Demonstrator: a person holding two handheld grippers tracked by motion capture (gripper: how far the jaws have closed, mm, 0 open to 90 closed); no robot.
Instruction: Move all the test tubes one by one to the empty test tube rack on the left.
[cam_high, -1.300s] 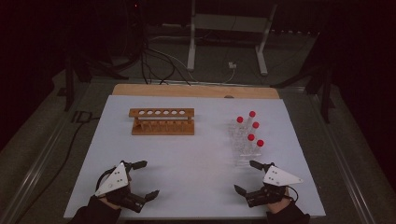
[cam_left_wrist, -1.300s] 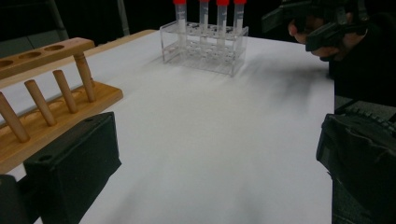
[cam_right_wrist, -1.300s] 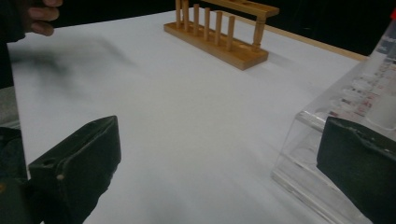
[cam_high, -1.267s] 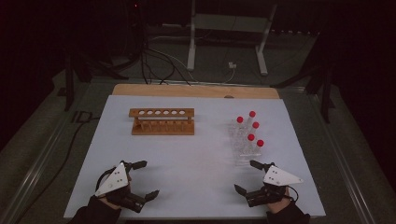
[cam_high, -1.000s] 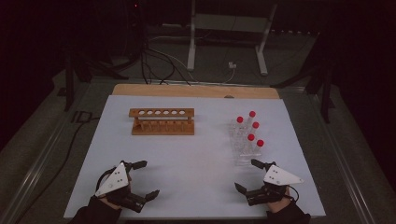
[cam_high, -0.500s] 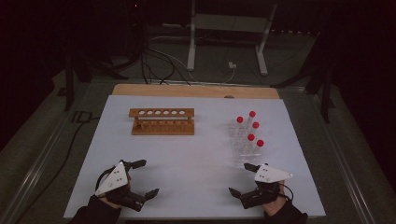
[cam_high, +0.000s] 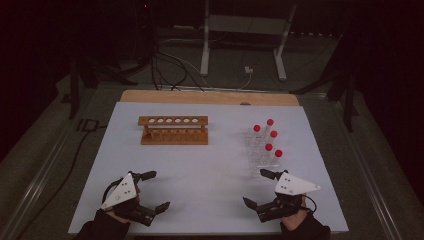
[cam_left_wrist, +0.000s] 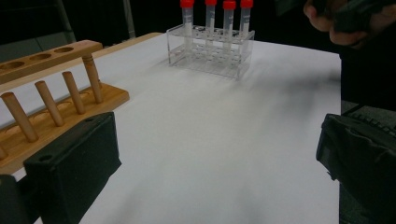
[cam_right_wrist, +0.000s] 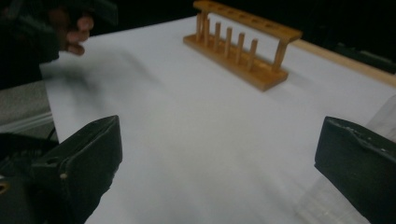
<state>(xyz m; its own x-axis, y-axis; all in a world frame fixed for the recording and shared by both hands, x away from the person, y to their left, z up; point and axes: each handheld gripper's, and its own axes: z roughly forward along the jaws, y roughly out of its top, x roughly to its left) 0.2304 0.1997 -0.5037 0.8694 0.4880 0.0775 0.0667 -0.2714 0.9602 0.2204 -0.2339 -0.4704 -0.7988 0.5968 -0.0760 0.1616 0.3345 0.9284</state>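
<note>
A: Where do the two claws sit?

B: Both are at the near edge of the desk (cam_high: 210, 165). The left claw (cam_high: 153, 190) is near the left corner, the right claw (cam_high: 260, 189) toward the right, well apart from each other. Each has its jaws spread wide with nothing between them, and the gripper views show bare white surface in the gap.

A: And what lies closest to the right claw?

B: The clear tube rack (cam_high: 261, 150), on the right half of the desk, just beyond the far jaw of that claw. Five red-capped tubes (cam_high: 268, 147) stand upright in it. In the left gripper view the clear tube rack (cam_left_wrist: 211, 50) sits far across the desk with four caps in a row at its back.

A: Anything on the left side?

B: A wooden rack (cam_high: 173, 130) stands toward the far left, its top bar showing six holes, all unfilled. It is well apart from the clear one. The right gripper view has the wooden rack (cam_right_wrist: 243, 44) at the far end of the white surface.
</note>
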